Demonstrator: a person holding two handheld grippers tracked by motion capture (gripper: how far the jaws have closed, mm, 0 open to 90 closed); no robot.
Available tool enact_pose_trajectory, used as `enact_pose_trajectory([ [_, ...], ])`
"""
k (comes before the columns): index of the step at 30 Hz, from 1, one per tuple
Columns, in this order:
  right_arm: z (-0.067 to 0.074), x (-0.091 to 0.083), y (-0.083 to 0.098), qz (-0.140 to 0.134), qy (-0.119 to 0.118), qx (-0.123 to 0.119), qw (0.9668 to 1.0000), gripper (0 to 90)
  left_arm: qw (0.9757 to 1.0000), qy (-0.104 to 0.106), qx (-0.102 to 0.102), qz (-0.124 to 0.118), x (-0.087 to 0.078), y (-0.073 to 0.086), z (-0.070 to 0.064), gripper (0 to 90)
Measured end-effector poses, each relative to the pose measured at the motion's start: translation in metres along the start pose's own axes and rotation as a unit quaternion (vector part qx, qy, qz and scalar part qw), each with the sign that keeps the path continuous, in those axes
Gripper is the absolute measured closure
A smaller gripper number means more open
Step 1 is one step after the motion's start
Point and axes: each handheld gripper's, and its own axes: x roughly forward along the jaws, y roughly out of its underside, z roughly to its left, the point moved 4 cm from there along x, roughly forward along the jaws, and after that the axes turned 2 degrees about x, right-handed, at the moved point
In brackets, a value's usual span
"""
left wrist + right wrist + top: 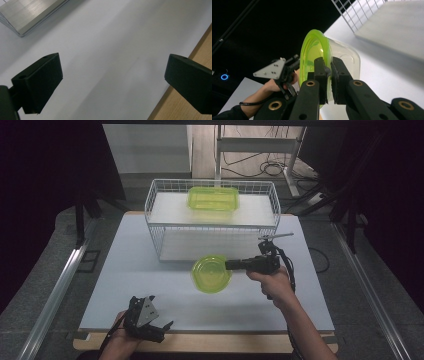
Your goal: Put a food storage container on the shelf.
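A round clear container with a lime-green lid [211, 273] hangs above the middle of the white table [130, 270]. My right gripper [231, 265] comes in from the right and is shut on its rim. In the right gripper view the jaws pinch the edge of the green lid [312, 53] and the clear tub [345, 56] behind it. A rectangular green-lidded container [213, 198] lies on the top shelf of the white wire rack [212, 220]. My left gripper [162, 329] rests at the table's front left, open, with nothing between its fingers [40, 82].
The wire rack stands at the back of the table; its lower shelf [210, 245] is bare. A wooden strip [210, 342] runs along the table's front edge. Metal rails [55, 295] flank the table on the floor. A desk frame and cables [265, 165] lie beyond.
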Motion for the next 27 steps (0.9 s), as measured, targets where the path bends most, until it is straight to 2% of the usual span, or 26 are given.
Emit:
enact_pose_trajectory([
  [10, 0.022, -0.016, -0.040, -0.032, 0.008, -0.019, 0.9993, 83.4, 1.0000, 0.000, 0.002, 0.002, 0.001, 0.001, 0.000, 1.5],
  [17, 0.035, -0.028, -0.070, -0.056, 0.019, -0.037, 0.9976, 83.4, 1.0000, 0.001, 0.001, 0.001, 0.001, 0.001, 0.000, 1.5],
  [27, 0.042, -0.035, -0.110, -0.085, 0.032, -0.037, 0.9952, 83.4, 1.0000, 0.001, 0.001, 0.001, 0.001, 0.001, 0.001, 1.5],
])
